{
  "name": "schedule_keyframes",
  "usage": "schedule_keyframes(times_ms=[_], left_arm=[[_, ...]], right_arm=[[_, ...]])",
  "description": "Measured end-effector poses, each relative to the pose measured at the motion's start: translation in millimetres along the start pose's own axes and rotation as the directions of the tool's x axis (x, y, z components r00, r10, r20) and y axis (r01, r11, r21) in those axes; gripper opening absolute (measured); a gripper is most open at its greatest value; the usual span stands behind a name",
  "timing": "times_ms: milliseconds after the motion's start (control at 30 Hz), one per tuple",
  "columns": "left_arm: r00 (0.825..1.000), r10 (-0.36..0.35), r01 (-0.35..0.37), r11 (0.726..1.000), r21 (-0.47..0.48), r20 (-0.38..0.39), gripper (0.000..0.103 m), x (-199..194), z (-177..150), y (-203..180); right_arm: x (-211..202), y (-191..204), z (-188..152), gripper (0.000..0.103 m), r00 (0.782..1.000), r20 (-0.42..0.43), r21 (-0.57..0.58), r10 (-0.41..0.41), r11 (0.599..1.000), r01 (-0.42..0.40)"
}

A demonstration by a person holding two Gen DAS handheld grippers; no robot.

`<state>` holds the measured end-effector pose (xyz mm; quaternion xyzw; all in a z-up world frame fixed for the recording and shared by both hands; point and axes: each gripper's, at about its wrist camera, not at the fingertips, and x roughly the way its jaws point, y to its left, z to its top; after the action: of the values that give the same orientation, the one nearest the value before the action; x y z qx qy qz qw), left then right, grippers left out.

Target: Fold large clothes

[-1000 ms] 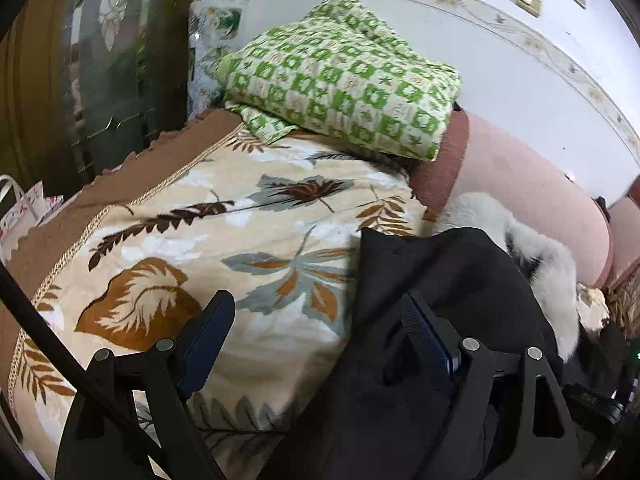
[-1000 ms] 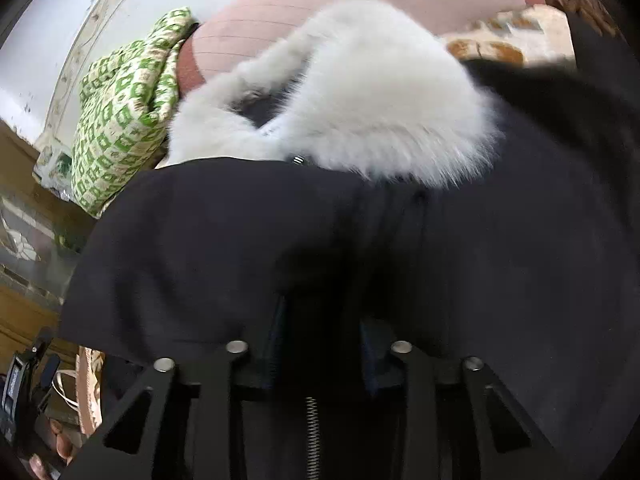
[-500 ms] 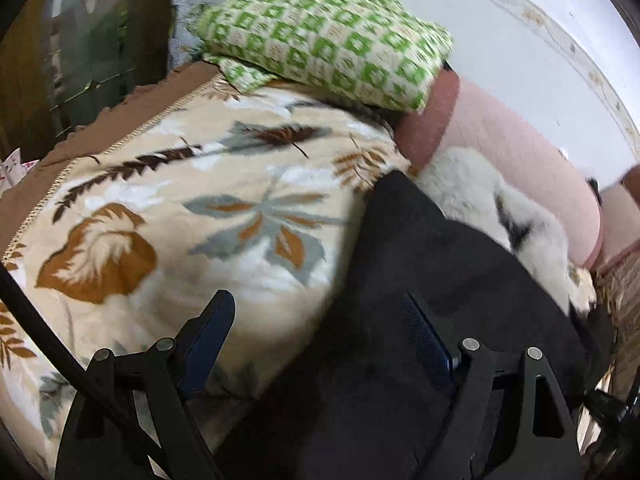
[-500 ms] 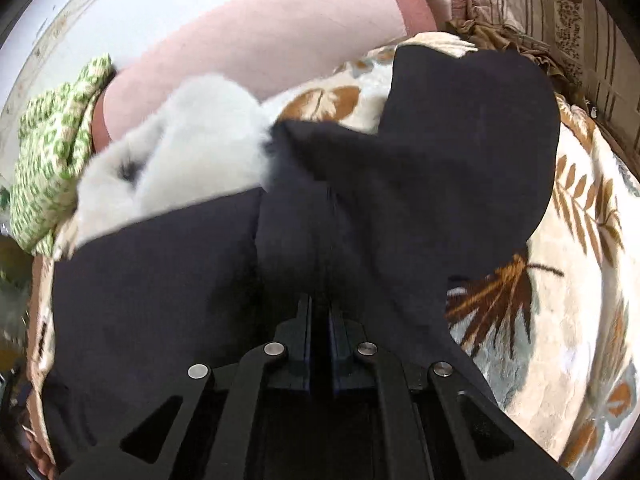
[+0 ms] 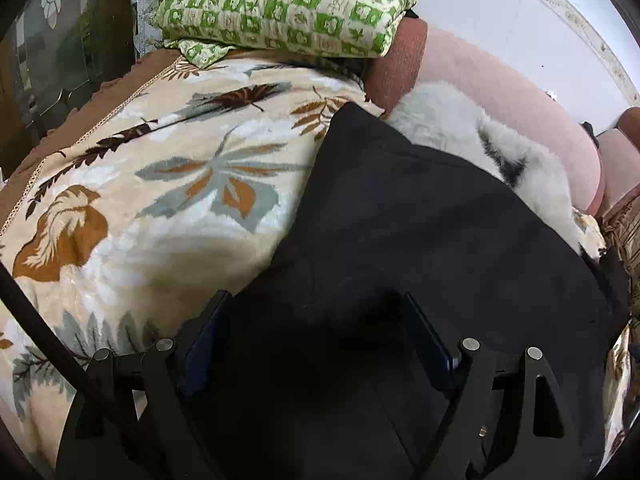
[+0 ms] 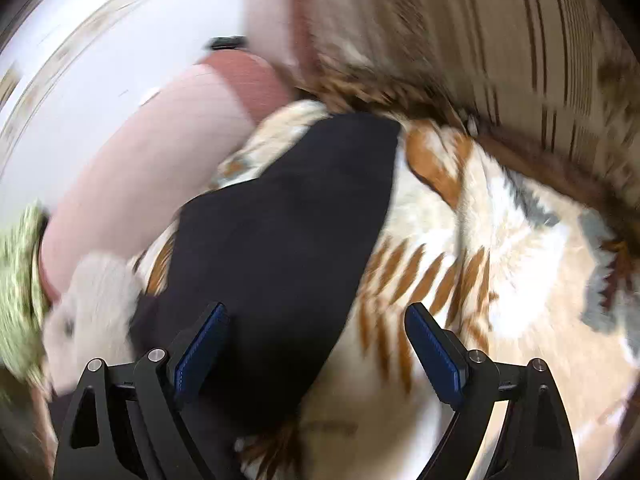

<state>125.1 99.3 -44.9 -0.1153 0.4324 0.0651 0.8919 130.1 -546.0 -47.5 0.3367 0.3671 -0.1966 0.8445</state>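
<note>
A large black coat [image 5: 420, 232] with a white fur collar [image 5: 452, 128] lies spread on a leaf-patterned blanket [image 5: 160, 184]. My left gripper [image 5: 316, 320] stands open low over the coat's near part, black cloth under and between its fingers, the pads not pressing on it. In the blurred right wrist view a black sleeve [image 6: 288, 220] stretches out over the blanket [image 6: 500, 264]. My right gripper [image 6: 316, 332] hovers above the sleeve's edge, its jaws opening and wide apart, with nothing gripped. The fur collar [image 6: 96, 304] shows at lower left there.
A folded green checked quilt [image 5: 288, 4] sits on a pink bolster [image 5: 492, 96] along the white wall. A dark cabinet with glass [image 5: 60, 52] stands at left. A striped brown cushion [image 6: 500, 32] backs the blanket's far side.
My right gripper let go of the black cloth, opened wide and swung fast to the right, over the sleeve. My left gripper sank and shifted over the coat, staying open.
</note>
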Motion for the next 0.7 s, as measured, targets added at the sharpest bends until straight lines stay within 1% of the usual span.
schedule_keyframes(times_ms=[133, 200, 267, 300, 333, 367, 400, 433, 500, 567, 600, 633, 700], left_arm=[[0.999, 0.038, -0.038, 0.999, 0.027, -0.008, 0.086, 11.7, -3.8, -2.9], [0.999, 0.054, -0.054, 0.998, 0.041, -0.002, 0.088, 14.9, -5.5, -4.8], [0.998, 0.067, -0.067, 0.996, 0.053, -0.005, 0.089, 19.0, -6.3, -6.1], [0.997, 0.075, -0.075, 0.996, 0.058, -0.010, 0.090, 21.9, -6.7, -6.9], [0.997, 0.081, -0.080, 0.995, 0.062, -0.015, 0.091, 24.1, -6.6, -7.1], [0.996, 0.085, -0.084, 0.994, 0.065, -0.017, 0.091, 25.6, -6.3, -7.2], [0.996, 0.088, -0.087, 0.994, 0.066, -0.015, 0.091, 25.8, -6.2, -7.4], [0.996, 0.090, -0.088, 0.994, 0.067, -0.014, 0.091, 25.3, -6.2, -8.1], [0.996, 0.088, -0.087, 0.994, 0.067, -0.009, 0.091, 23.3, -5.7, -7.7], [0.997, 0.077, -0.076, 0.995, 0.060, -0.010, 0.091, 19.8, -4.5, -6.4], [0.998, 0.066, -0.065, 0.997, 0.051, -0.011, 0.091, 17.1, -3.5, -4.9], [0.998, 0.054, -0.053, 0.998, 0.039, -0.012, 0.091, 14.4, -2.9, -3.9], [1.000, 0.016, -0.016, 1.000, 0.005, -0.018, 0.091, 8.0, -0.1, 1.1]], right_arm=[[37.6, -28.8, 33.6, 0.092, 1.000, -0.004, 0.120, 0.012, 0.993, -0.011], [56.0, -35.6, 49.0, 0.092, 0.999, 0.001, 0.156, 0.034, 0.987, -0.033], [69.6, -39.8, 59.0, 0.092, 1.000, 0.003, 0.174, 0.026, 0.984, -0.026], [81.7, -40.7, 66.4, 0.091, 1.000, -0.011, 0.192, 0.028, 0.981, -0.025], [86.7, -40.3, 69.1, 0.085, 1.000, -0.013, 0.198, 0.028, 0.980, -0.025], [90.2, -39.5, 73.6, 0.072, 1.000, -0.006, 0.199, 0.024, 0.980, -0.022], [94.0, -37.5, 78.8, 0.029, 0.999, -0.009, 0.198, 0.047, 0.979, -0.044], [98.5, -35.1, 83.4, 0.025, 0.995, -0.045, 0.217, 0.084, 0.973, -0.072], [86.2, -22.1, 90.1, 0.014, 0.999, -0.024, 0.179, 0.048, 0.983, -0.043], [59.4, 3.0, 94.8, 0.011, 1.000, 0.011, 0.087, 0.023, 0.996, -0.024], [49.7, 11.7, 96.0, 0.010, 0.999, 0.026, 0.066, 0.029, 0.997, -0.030], [30.2, 27.7, 97.2, 0.009, 0.997, 0.053, 0.031, 0.048, 0.998, -0.050], [-5.7, 60.9, 95.1, 0.009, 0.993, 0.098, -0.046, 0.064, 0.997, -0.060]])
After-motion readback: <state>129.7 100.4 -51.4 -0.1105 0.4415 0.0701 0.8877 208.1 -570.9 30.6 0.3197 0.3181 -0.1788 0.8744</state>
